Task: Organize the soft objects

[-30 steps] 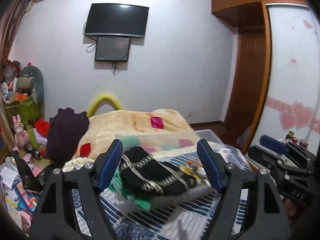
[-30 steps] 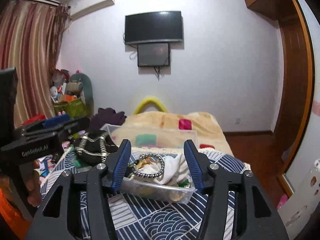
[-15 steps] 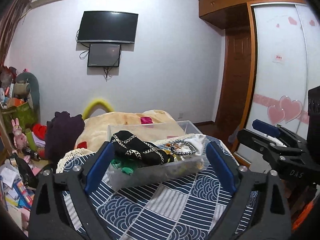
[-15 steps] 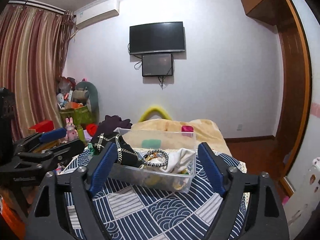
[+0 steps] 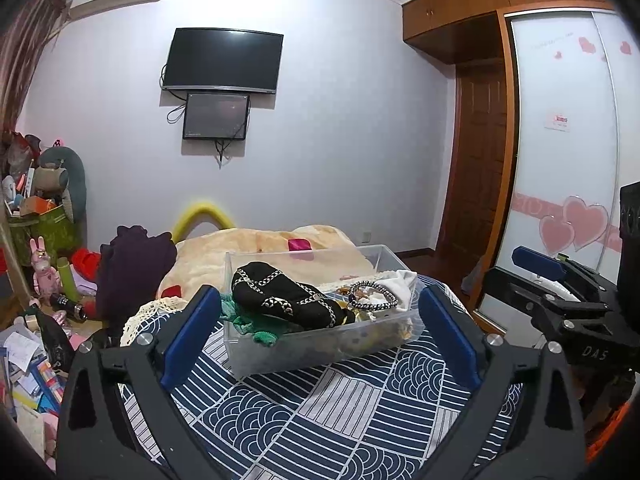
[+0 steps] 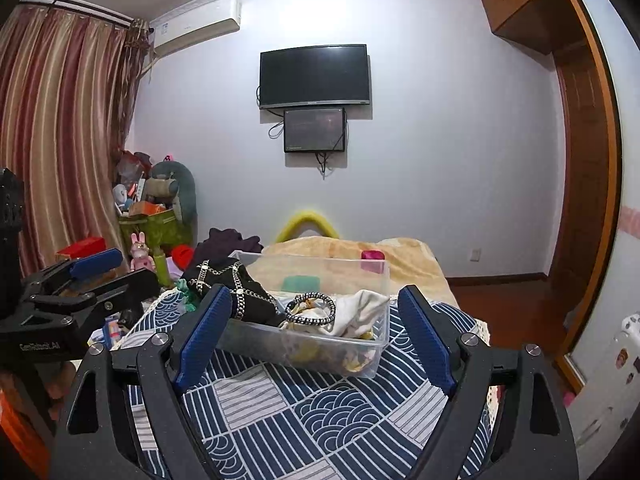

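"DAS" is printed in pale letters on the right gripper (image 5: pixel 538 264) seen from the left wrist view, and the left gripper (image 6: pixel 96 264) carries a small pale brand line that is too blurred to spell out. Both grippers stand with jaws spread wide, holding and touching nothing. The clear plastic bin (image 5: pixel 320 344) sits on the blue patterned bedspread (image 5: pixel 320 412), with the black patterned cloth (image 5: pixel 280 296), a beaded ring (image 5: pixel 374 294) and a white cloth (image 6: pixel 360 308) in it

We see a bed (image 5: pixel 320 420) under a navy and white patterned cover (image 6: pixel 320 412). A clear plastic bin (image 5: pixel 312 346) sits directly on that cover, near its middle. Beyond the bin a beige blanket (image 5: pixel 272 244) with coloured patches lies over the far end, and a dark purple garment (image 5: pixel 136 264) rests at its left edge
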Demonstrator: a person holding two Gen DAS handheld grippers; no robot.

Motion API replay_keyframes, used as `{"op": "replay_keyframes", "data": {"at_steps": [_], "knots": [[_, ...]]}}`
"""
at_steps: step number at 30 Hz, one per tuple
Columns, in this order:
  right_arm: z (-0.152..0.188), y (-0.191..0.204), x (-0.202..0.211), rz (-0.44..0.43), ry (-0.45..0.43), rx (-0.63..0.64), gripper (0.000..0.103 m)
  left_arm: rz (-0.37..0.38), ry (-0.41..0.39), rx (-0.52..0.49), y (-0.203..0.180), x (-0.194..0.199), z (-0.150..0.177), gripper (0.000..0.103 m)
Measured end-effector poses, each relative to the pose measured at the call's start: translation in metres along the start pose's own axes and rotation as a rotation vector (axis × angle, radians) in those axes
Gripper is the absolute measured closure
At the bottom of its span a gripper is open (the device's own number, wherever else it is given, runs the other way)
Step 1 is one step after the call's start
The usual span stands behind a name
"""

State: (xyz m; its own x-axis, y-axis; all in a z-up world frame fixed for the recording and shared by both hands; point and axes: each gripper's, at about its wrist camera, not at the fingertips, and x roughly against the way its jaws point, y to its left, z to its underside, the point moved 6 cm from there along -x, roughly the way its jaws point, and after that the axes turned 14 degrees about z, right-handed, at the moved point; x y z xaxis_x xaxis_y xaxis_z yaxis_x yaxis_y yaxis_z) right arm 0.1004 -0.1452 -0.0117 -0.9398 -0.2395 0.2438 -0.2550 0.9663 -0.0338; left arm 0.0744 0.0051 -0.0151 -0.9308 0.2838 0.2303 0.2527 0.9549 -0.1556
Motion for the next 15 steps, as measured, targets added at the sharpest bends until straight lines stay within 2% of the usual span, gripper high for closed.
{"op": "replay_keyframes", "data": {"at_steps": [15], "knots": [[0.0005, 0.0021, 0.0025, -0.018, 0.0, -0.007, 0.018, -0.006, -0.006, -0.009, 0.0009, 0.0034, 0.0013, 0.002]]}}
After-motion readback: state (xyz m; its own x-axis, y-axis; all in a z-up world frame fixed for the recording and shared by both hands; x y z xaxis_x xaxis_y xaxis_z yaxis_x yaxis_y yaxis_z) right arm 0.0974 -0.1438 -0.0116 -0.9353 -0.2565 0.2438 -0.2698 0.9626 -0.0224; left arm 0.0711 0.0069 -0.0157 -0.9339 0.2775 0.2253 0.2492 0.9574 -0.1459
